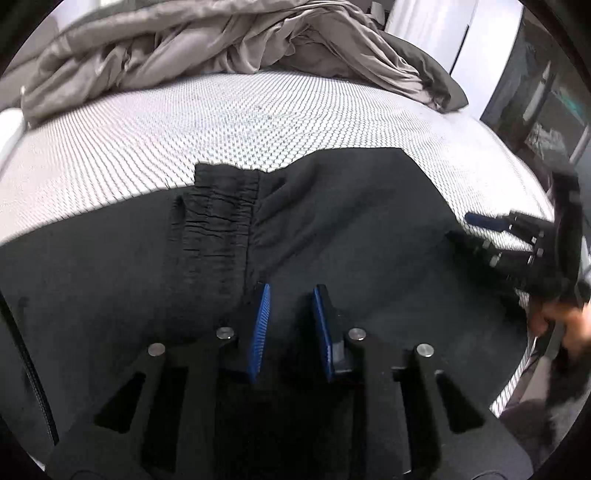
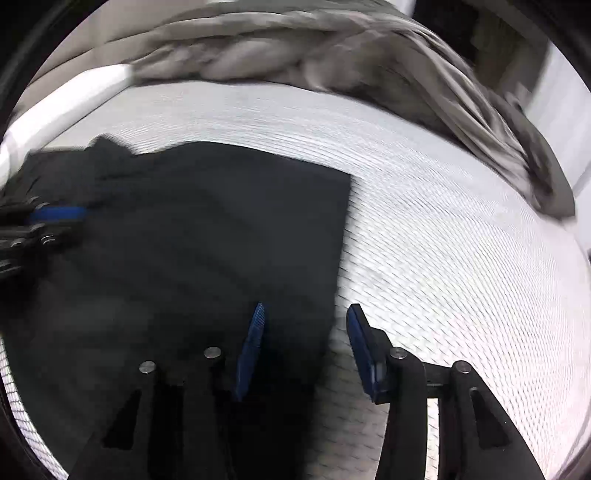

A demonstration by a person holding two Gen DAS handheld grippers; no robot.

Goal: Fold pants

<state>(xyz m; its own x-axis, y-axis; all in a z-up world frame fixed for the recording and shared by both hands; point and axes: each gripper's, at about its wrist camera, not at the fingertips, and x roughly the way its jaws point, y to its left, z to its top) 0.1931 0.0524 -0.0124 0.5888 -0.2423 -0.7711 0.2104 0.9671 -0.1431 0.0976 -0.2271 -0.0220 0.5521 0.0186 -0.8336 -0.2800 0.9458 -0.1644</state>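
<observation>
1. Ahead of me, a mattress (image 1: 258, 122) with a white cover in a fine diamond weave fills the working area.
2. A grey-brown duvet (image 1: 207, 40) lies bunched along its far edge, trailing down the far right side.
3. A dark glass-fronted cabinet (image 1: 546, 99) stands at right; contents indistinct.
4. A white panel (image 1: 424, 18) stands beside it.

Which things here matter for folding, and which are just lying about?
For the job:
- pants, black, lying on the mattress
- left claw, open above them
- right claw, open over their edge

Lying about:
- duvet, grey, bunched at the far side
- mattress, the surface underneath
</observation>
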